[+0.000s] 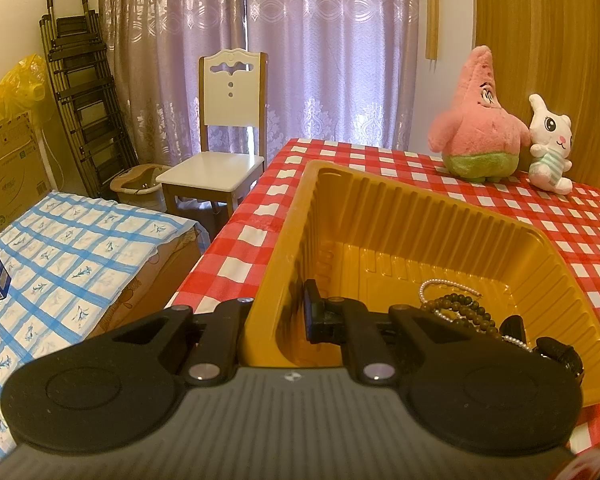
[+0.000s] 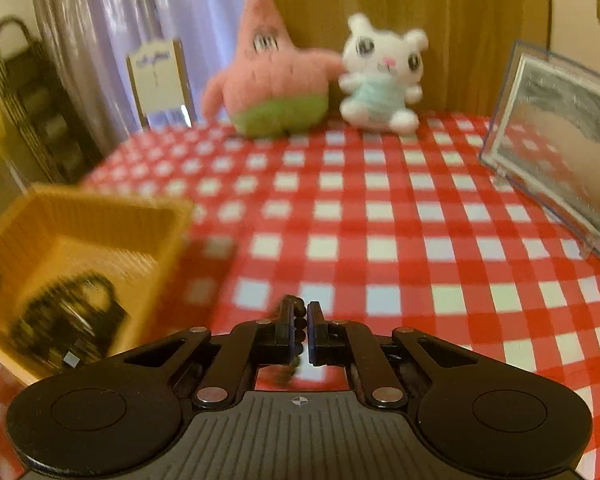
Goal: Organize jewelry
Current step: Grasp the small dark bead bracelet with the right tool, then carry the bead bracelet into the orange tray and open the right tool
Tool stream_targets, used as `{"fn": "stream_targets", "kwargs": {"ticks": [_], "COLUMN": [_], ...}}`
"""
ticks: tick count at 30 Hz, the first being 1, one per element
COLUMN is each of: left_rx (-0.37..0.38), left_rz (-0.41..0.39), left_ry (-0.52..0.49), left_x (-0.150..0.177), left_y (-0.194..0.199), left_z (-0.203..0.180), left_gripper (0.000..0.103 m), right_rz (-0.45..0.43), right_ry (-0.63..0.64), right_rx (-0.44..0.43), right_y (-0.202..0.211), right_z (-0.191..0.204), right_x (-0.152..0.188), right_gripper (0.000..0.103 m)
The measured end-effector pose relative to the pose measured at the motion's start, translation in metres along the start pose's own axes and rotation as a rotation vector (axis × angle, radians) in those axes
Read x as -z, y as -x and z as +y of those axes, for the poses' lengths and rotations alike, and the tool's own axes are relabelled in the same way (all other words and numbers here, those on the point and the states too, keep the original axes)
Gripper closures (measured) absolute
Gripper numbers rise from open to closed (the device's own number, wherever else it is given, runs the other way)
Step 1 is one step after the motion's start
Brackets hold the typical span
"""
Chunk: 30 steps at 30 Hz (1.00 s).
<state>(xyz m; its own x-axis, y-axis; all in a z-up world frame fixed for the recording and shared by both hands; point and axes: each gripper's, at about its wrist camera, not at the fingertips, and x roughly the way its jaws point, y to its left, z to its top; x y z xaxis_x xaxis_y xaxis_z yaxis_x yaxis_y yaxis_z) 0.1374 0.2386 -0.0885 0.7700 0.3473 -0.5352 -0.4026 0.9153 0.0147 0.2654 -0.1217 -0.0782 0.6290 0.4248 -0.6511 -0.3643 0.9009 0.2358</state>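
From the left wrist, the left gripper pinches the near wall of the yellow tray, one finger inside and one outside. Pearls and brown beads lie in the tray's right corner. From the right wrist, blurred, the right gripper squeezes dark beads over the checked cloth, right of the tray. Open cloth lies ahead. No words can be read.

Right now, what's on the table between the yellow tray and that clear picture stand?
Only bare checkered cloth between yellow tray and clear stand, per the right wrist view.
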Motion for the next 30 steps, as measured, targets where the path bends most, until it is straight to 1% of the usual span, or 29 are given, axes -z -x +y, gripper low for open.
{"fn": "stream_targets", "kwargs": {"ticks": [4,7,11,14,16,18,19,24,26,27,28,29,30], "left_rx": [0.001,0.002,0.003,0.005,0.008,0.01,0.01,0.014,0.016,0.017,0.018,0.02,0.019], "left_rz": [-0.001,0.0,0.001,0.001,0.001,0.0,-0.001,0.0,0.001,0.002,0.003,0.003,0.002], "left_ry": [0.0,0.001,0.003,0.003,0.004,0.007,0.008,0.013,0.013,0.012,0.013,0.014,0.013], "left_x": [0.0,0.0,0.001,0.002,0.002,0.002,0.002,0.003,0.003,0.003,0.003,0.003,0.003], "left_y": [0.0,-0.001,-0.001,-0.001,-0.002,-0.002,-0.002,-0.002,-0.003,-0.004,-0.004,-0.005,-0.005], "left_z": [0.001,0.002,0.001,0.0,0.0,0.0,0.0,0.001,0.002,0.002,0.002,0.002,0.002], "left_gripper": [0.092,0.092,0.092,0.092,0.092,0.092,0.092,0.092,0.092,0.092,0.092,0.092,0.092], "right_rz": [-0.052,-0.064,-0.024,0.012,0.041,0.054,0.062,0.133,0.136,0.137,0.136,0.13,0.123], "right_ry": [-0.023,-0.057,-0.105,-0.076,-0.052,-0.054,-0.047,-0.032,-0.04,-0.043,-0.045,-0.046,-0.043], "right_rx": [-0.081,-0.168,-0.302,-0.371,-0.393,-0.418,-0.416,-0.355,-0.333,-0.324,-0.315,-0.304,-0.292], "right_y": [0.02,0.023,0.011,-0.003,-0.012,-0.018,-0.022,-0.041,-0.041,-0.04,-0.039,-0.036,-0.034], "right_z": [0.018,0.037,0.068,0.097,0.112,0.12,0.123,0.128,0.123,0.119,0.117,0.114,0.112], "right_x": [-0.018,-0.027,-0.029,-0.026,-0.022,-0.017,-0.016,-0.011,-0.008,-0.006,-0.005,-0.002,-0.001], "right_gripper": [0.097,0.097,0.097,0.097,0.097,0.097,0.097,0.095,0.091,0.081,0.067,0.057,0.055]}}
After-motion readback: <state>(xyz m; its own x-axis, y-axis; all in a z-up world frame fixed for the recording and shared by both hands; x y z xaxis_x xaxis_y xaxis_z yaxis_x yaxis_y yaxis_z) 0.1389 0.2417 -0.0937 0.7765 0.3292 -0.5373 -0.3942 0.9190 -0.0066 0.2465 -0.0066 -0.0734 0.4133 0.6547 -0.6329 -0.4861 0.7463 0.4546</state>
